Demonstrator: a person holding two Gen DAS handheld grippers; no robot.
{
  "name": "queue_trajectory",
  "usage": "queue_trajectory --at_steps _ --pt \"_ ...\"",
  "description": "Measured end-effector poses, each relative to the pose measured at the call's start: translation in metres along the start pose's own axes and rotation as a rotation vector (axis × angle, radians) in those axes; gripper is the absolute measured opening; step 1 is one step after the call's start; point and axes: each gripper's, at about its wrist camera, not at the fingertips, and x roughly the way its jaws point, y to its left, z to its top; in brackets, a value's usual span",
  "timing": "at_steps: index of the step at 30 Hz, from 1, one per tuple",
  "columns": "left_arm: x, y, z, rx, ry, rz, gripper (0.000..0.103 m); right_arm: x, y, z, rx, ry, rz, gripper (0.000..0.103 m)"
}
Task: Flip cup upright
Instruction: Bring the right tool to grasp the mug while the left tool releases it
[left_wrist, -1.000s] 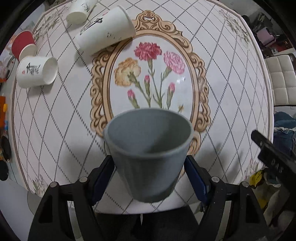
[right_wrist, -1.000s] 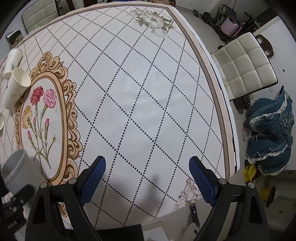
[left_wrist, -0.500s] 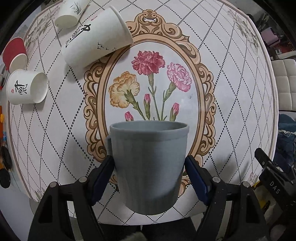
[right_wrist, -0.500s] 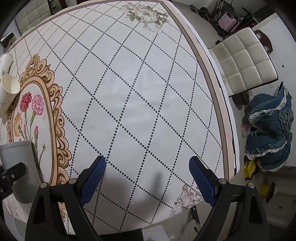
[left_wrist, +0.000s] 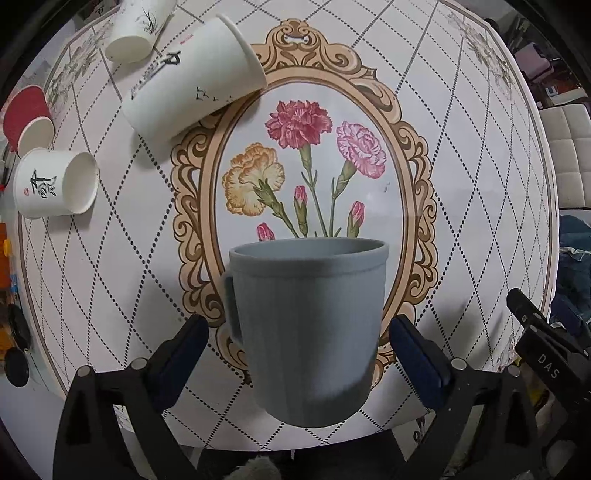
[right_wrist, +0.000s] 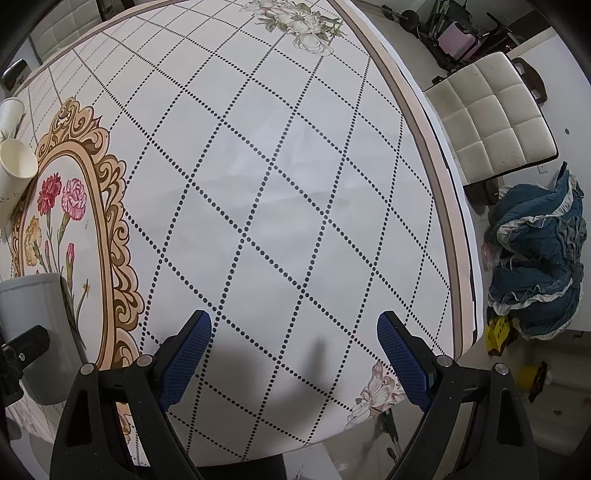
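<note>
A grey mug (left_wrist: 308, 328) stands upright on the table between the fingers of my left gripper (left_wrist: 299, 347), rim up, handle to the left. The blue pads (left_wrist: 186, 343) stand apart from the mug's sides with a gap on each side, so the gripper is open. The mug also shows at the left edge of the right wrist view (right_wrist: 35, 332). My right gripper (right_wrist: 293, 354) is open and empty above the table's near right part.
Several paper cups lie on their sides at the far left: a large white one (left_wrist: 192, 79), a smaller white one (left_wrist: 55, 184), another white one (left_wrist: 138, 27) and a red one (left_wrist: 27, 120). A white chair (right_wrist: 491, 114) and blue cloth (right_wrist: 539, 254) are beyond the table's right edge.
The mug went from tilted with its mouth toward the camera to upright. My left gripper's fingers have opened away from its sides. The right gripper has barely moved.
</note>
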Motion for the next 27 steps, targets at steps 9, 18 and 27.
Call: queue_trajectory --at_steps 9,18,27 --pt "-0.059 0.015 -0.008 0.014 -0.138 0.101 0.100 -0.011 0.002 -0.002 0.012 -0.019 0.006 0.093" --pt "-0.103 0.052 -0.036 -0.013 -0.335 0.259 0.100 -0.039 0.018 -0.008 0.021 -0.054 0.050 0.093" --pt "-0.108 0.114 -0.073 -0.141 -0.434 0.297 0.100 -0.090 0.080 -0.020 -0.044 -0.091 0.195 0.093"
